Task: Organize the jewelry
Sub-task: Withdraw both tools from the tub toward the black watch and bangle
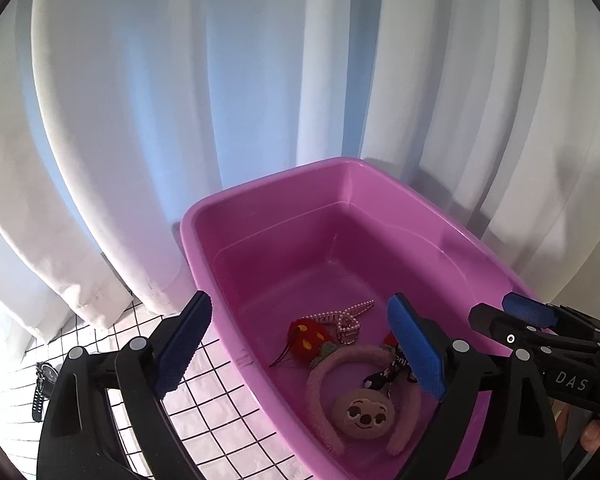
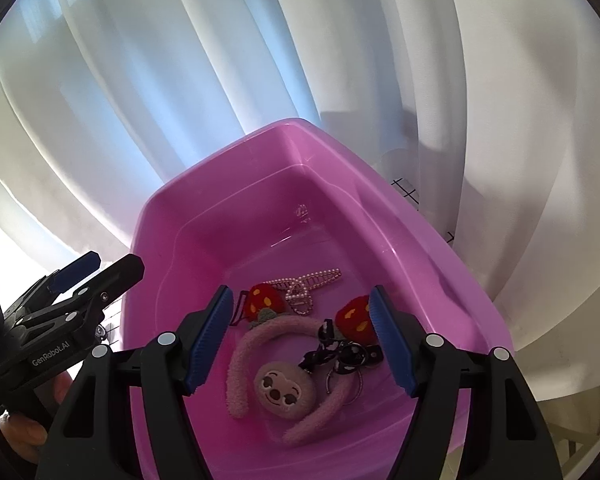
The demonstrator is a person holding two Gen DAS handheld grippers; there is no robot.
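Observation:
A pink plastic basin (image 1: 340, 168) (image 2: 288, 128) holds a fuzzy pink headband with a sloth face (image 1: 360, 412) (image 2: 284, 392), two red strawberry charms (image 1: 310, 336) (image 2: 262, 300), pearl hair clips (image 1: 346, 318) (image 2: 304, 284) and a black bow keychain with rings (image 2: 340, 354). My left gripper (image 1: 300, 302) stands open above the basin's left rim, one finger outside it and one over the inside, holding nothing. Over the headband and charms my right gripper (image 2: 301, 292) hangs open and empty. Each gripper also shows at the edge of the other's view.
White curtains (image 1: 180, 120) hang close behind the basin. A white tablecloth with a black grid (image 1: 204, 412) lies under it. A dark wristwatch (image 1: 44, 384) rests on the cloth at the far left. A person's fingers (image 2: 24, 432) show at the lower left.

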